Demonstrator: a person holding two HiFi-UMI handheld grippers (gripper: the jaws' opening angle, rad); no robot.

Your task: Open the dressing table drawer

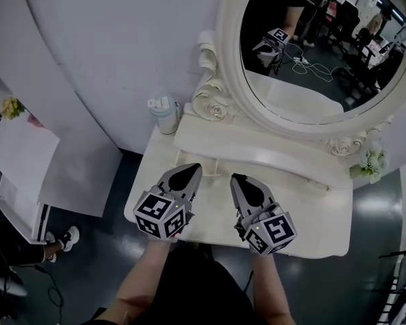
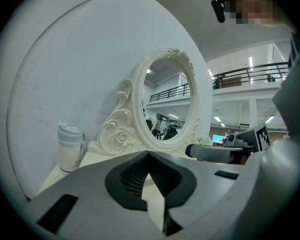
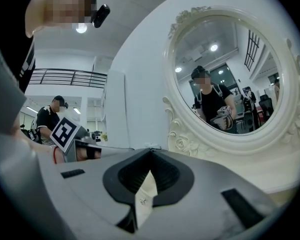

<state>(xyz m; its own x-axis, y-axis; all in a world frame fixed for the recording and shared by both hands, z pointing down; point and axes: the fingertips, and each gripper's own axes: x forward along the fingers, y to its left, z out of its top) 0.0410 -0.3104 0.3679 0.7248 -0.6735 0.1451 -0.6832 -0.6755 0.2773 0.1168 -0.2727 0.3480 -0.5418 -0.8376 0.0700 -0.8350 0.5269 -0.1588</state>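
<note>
The white dressing table (image 1: 314,219) stands against a curved wall and carries an oval mirror (image 1: 311,53) in a carved frame. Under the mirror runs a low raised tier (image 1: 257,149) with a small knob (image 1: 327,189) at its right end. My left gripper (image 1: 189,170) and right gripper (image 1: 238,179) hover side by side over the tabletop and point toward the mirror. Both are shut and hold nothing. In the left gripper view the left gripper's (image 2: 149,154) tips meet. The right gripper's (image 3: 150,151) tips also meet, and a tiny knob (image 3: 143,200) shows through the slit below them. The table's front is hidden beneath my arms.
A pale lidded tumbler (image 1: 164,114) stands at the table's back left corner, beside the mirror's carved scroll (image 1: 213,100). White flowers (image 1: 372,161) sit at the right end. White boards (image 1: 24,154) lean at the left, with a person's shoe (image 1: 68,235) on the dark floor.
</note>
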